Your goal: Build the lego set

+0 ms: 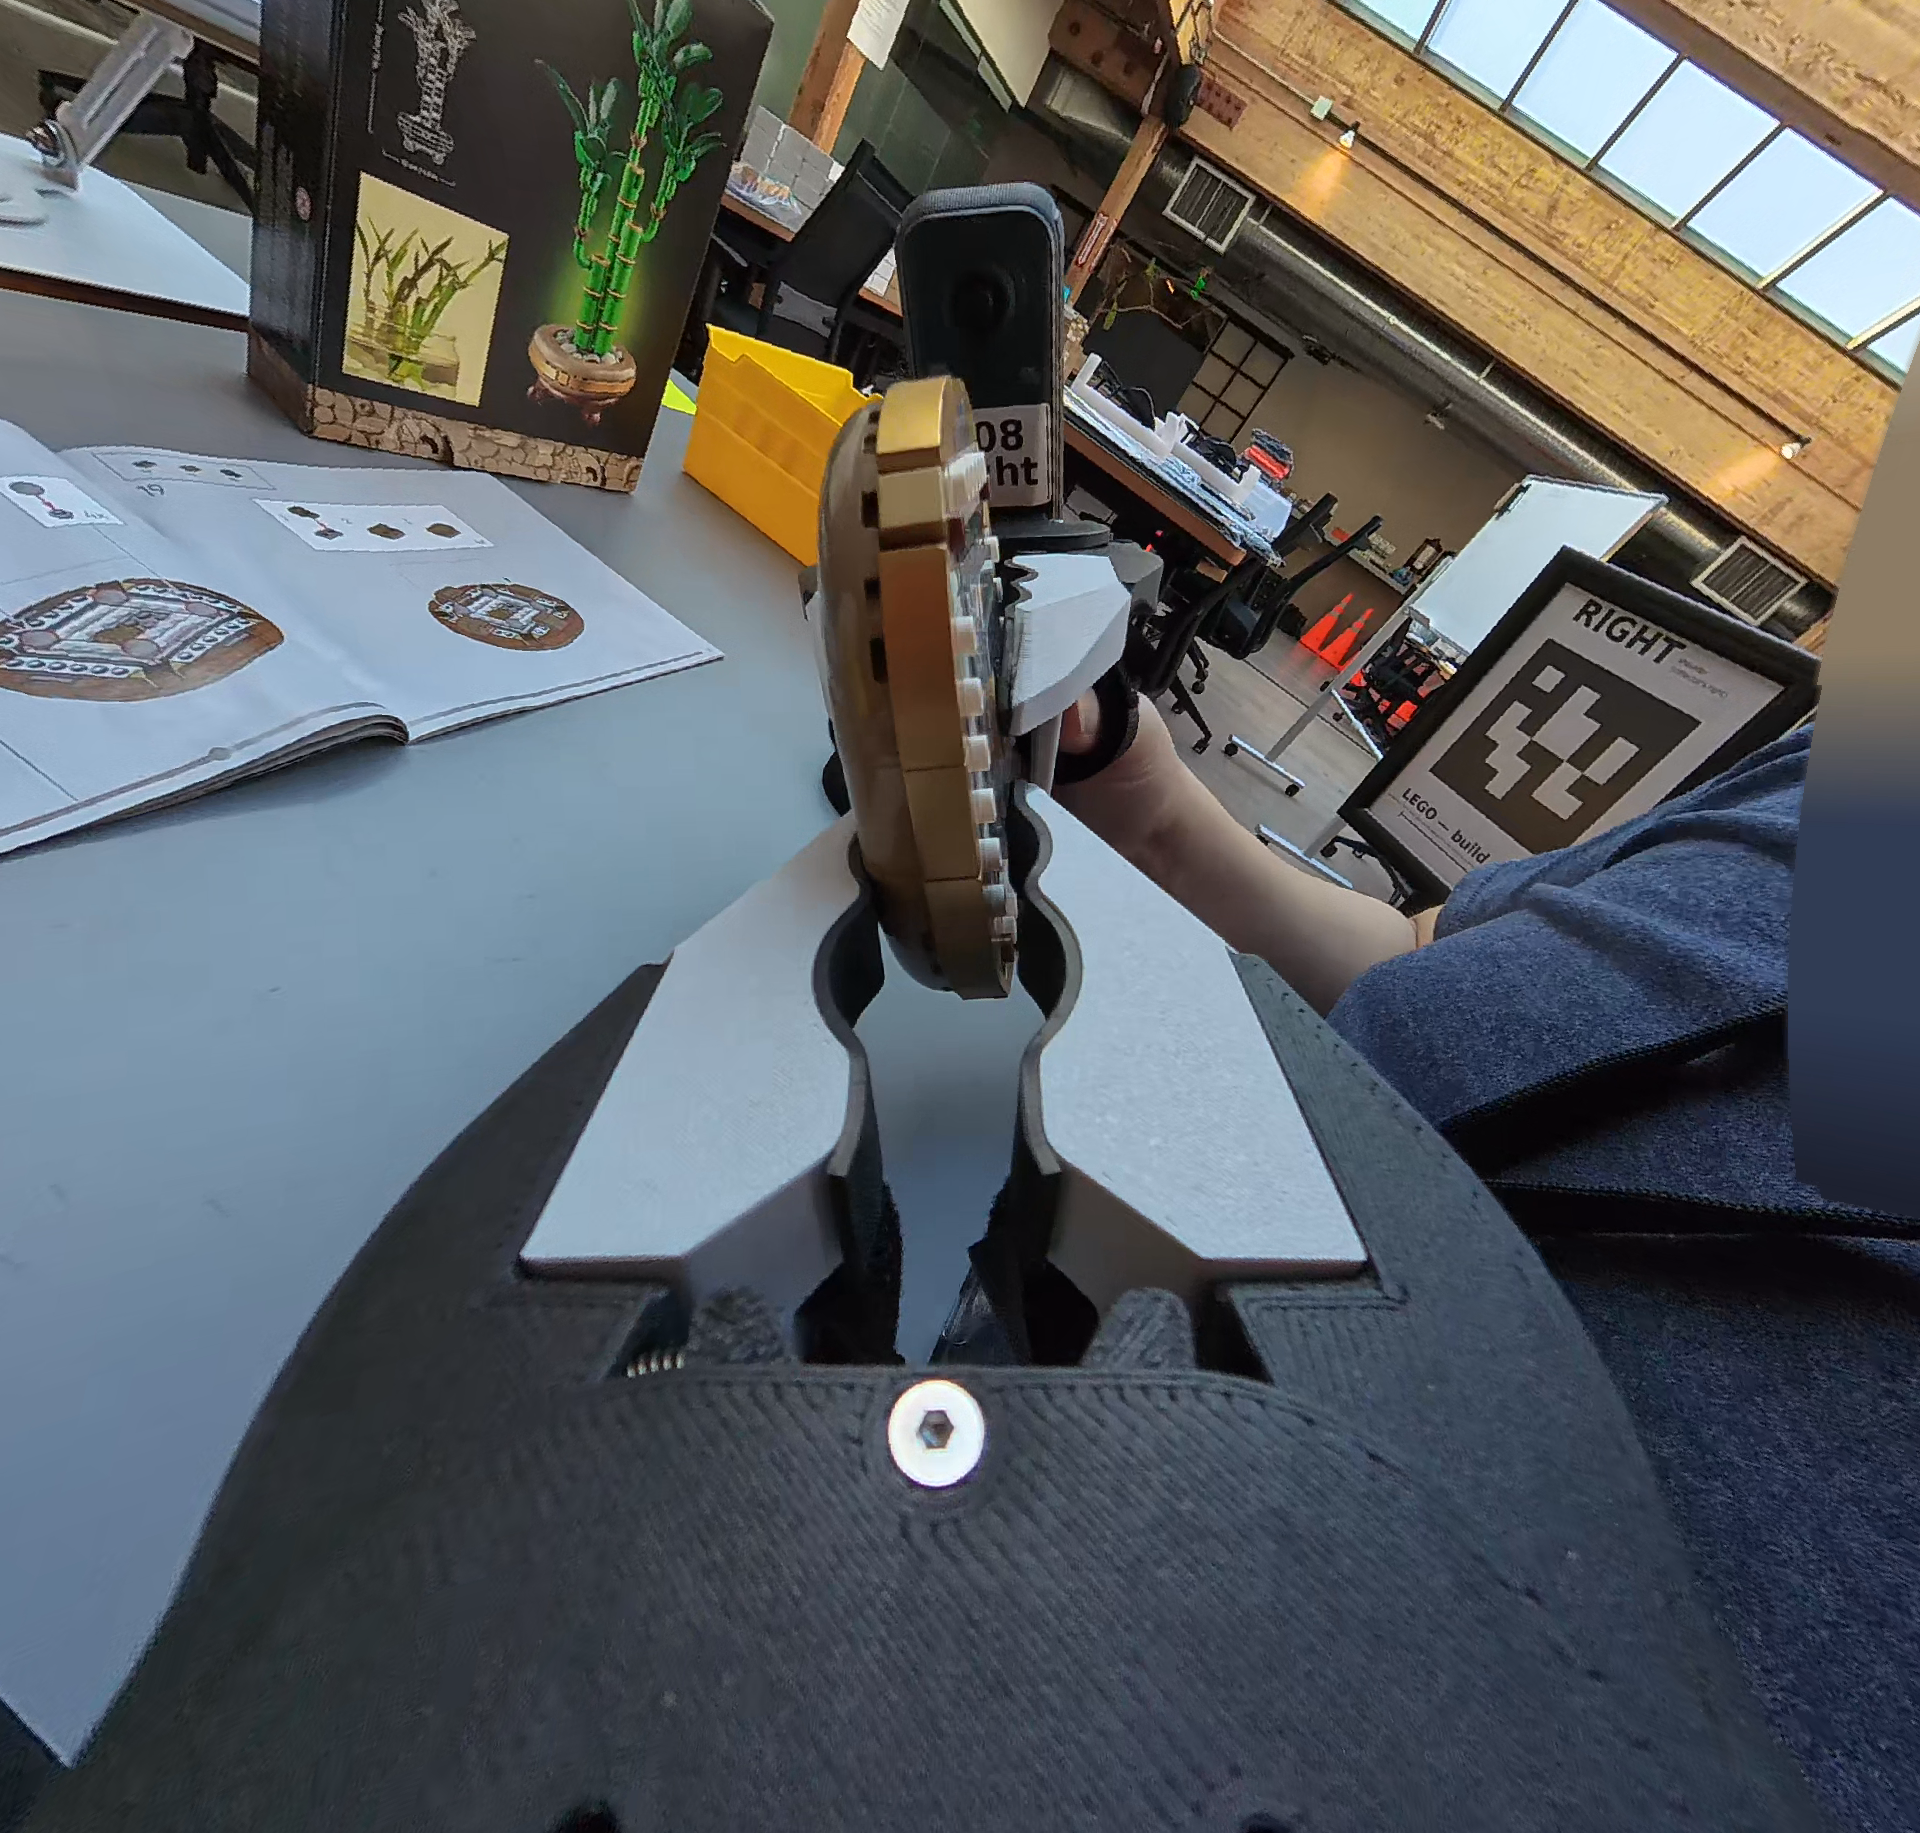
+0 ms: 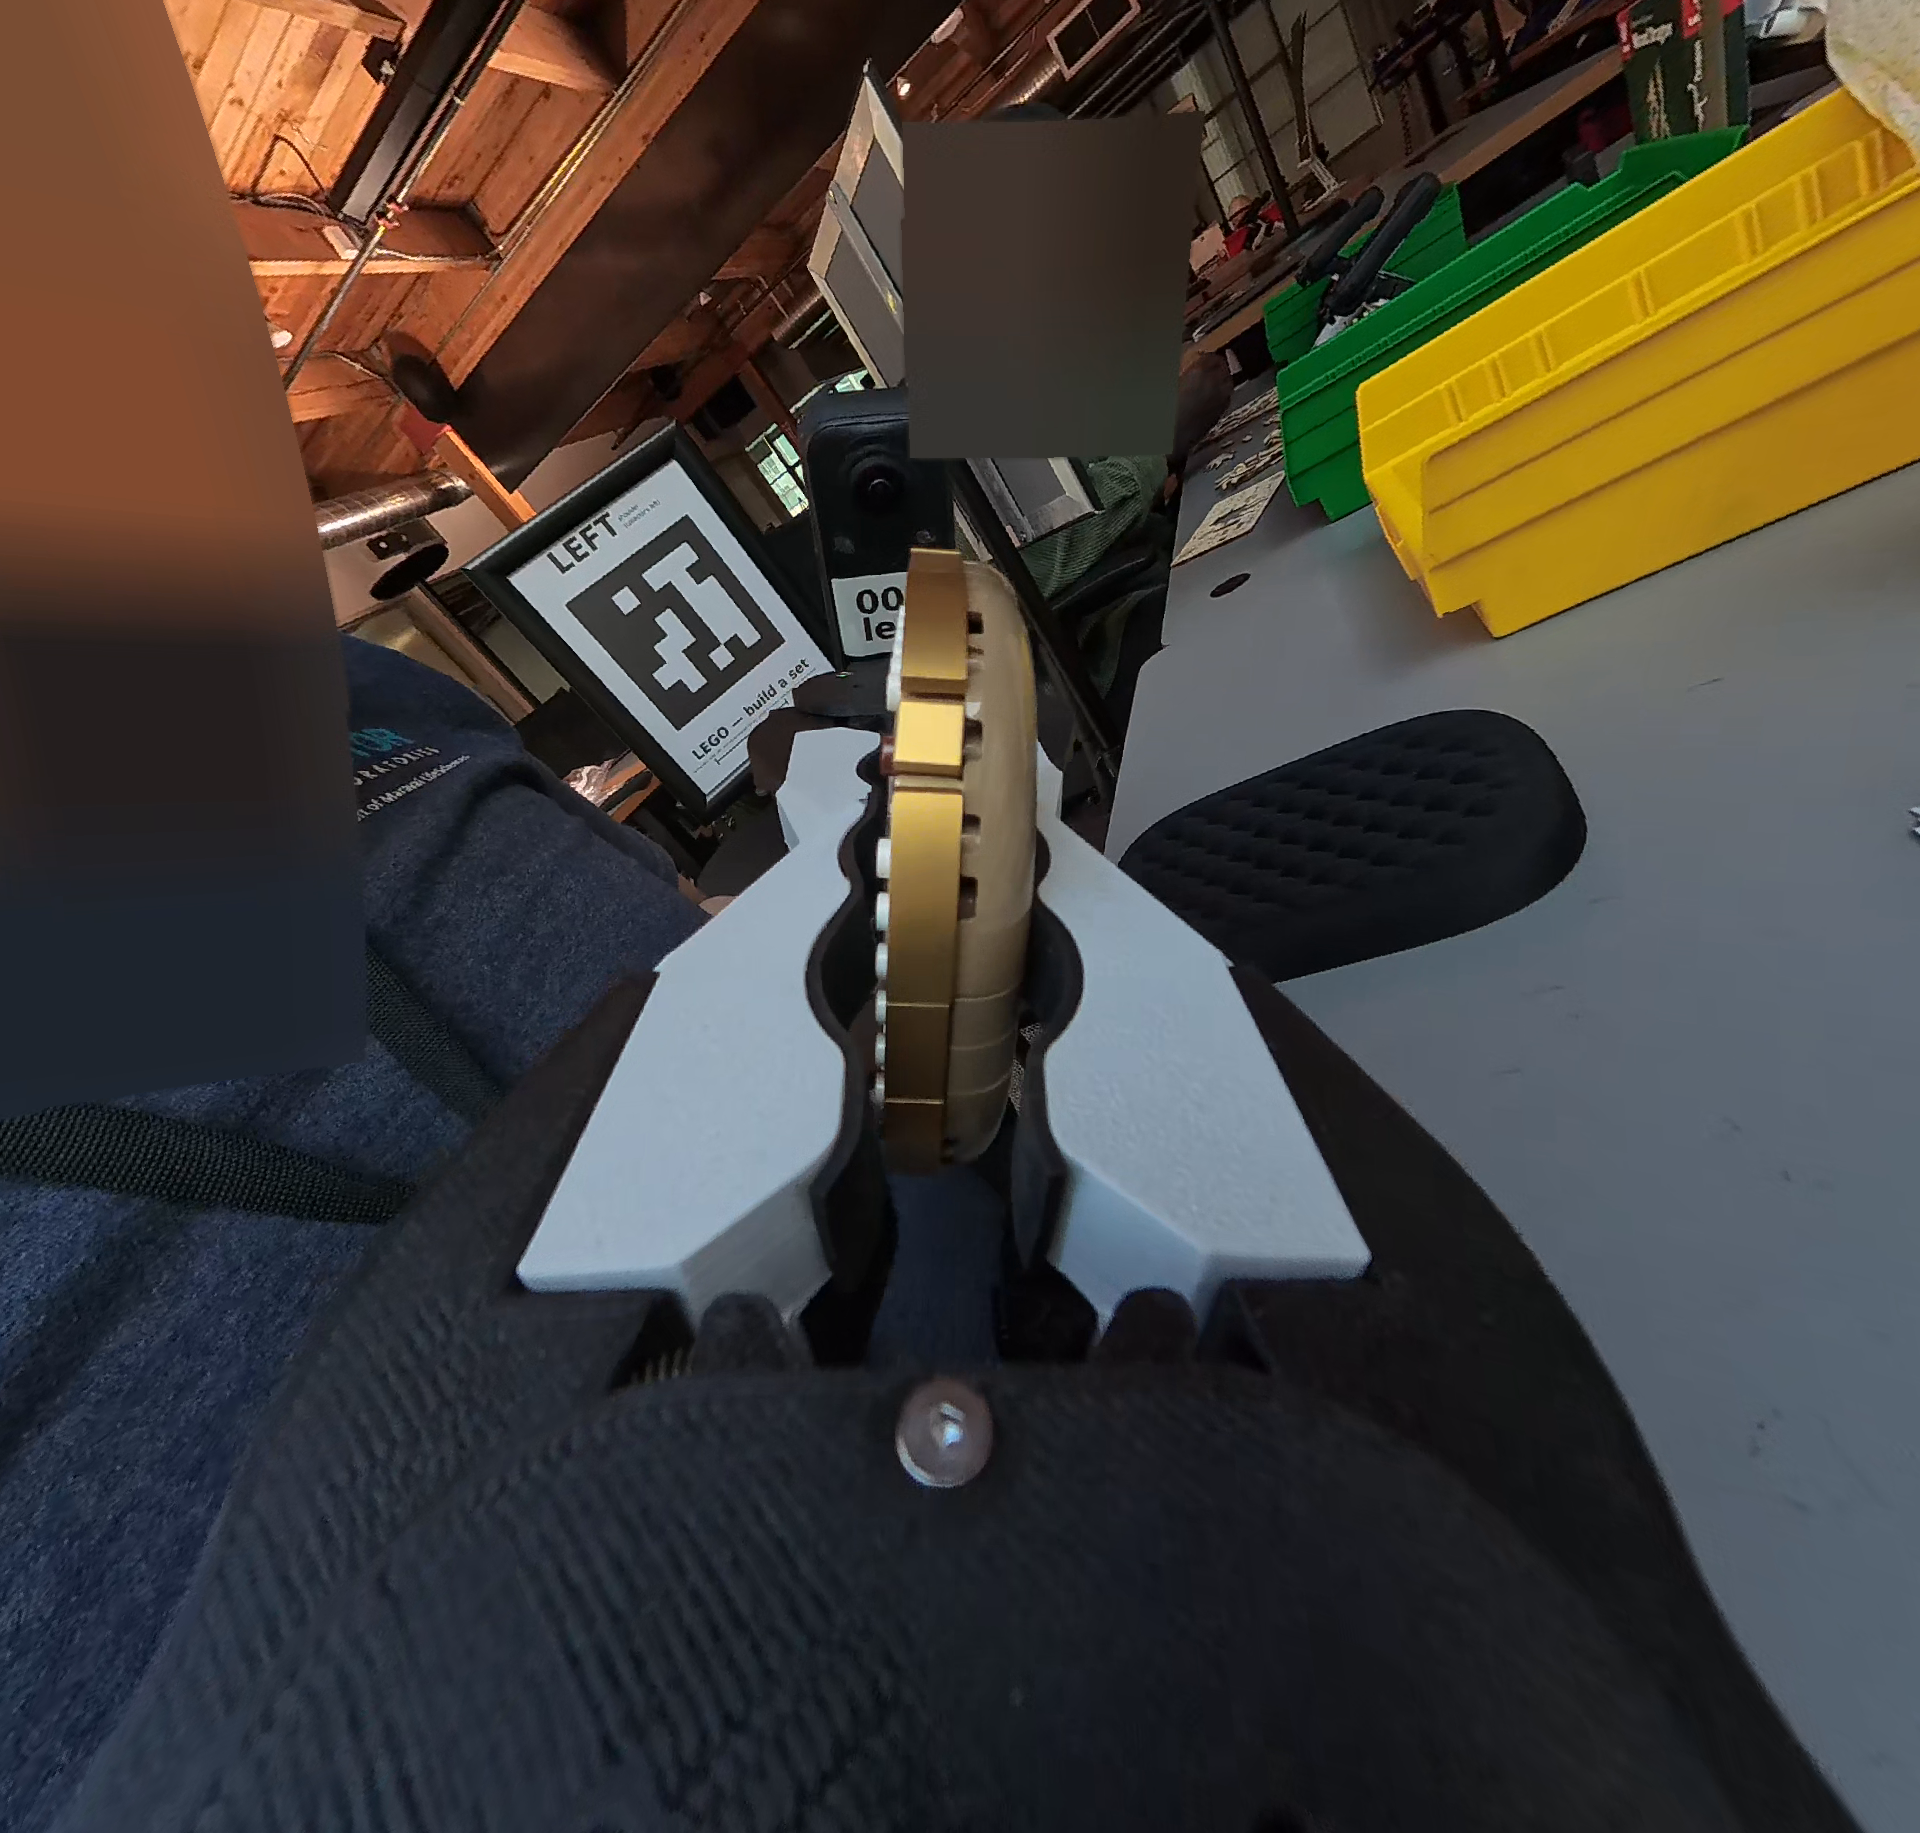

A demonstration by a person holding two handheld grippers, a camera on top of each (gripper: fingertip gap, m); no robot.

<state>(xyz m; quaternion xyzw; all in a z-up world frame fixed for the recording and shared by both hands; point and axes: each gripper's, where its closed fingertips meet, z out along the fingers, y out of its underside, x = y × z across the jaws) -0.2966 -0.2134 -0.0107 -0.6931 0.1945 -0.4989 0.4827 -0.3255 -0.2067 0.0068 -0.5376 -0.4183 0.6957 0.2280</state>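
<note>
A round lego base (image 1: 920,703), with a gold rim, a tan underside and white studs, is held edge-on above the grey table (image 1: 416,952). My left gripper (image 1: 940,838) is shut on its near edge. The right gripper (image 1: 1060,630) grips its far edge from the opposite side, a hand behind it. In the right wrist view the same base (image 2: 951,910) stands upright between my right gripper's (image 2: 951,848) closed fingers. The left gripper (image 2: 831,755) shows beyond the base, mostly hidden by it.
An open instruction booklet (image 1: 312,588) lies at left, the black set box (image 1: 499,204) behind it, a yellow bin (image 1: 769,433) beside it. Framed marker signs (image 1: 1579,734) (image 2: 665,630) stand nearby. Yellow (image 2: 1662,381) and green bins (image 2: 1382,329) and a black pad (image 2: 1351,838) sit at right. The grippers are tip to tip, or close to it.
</note>
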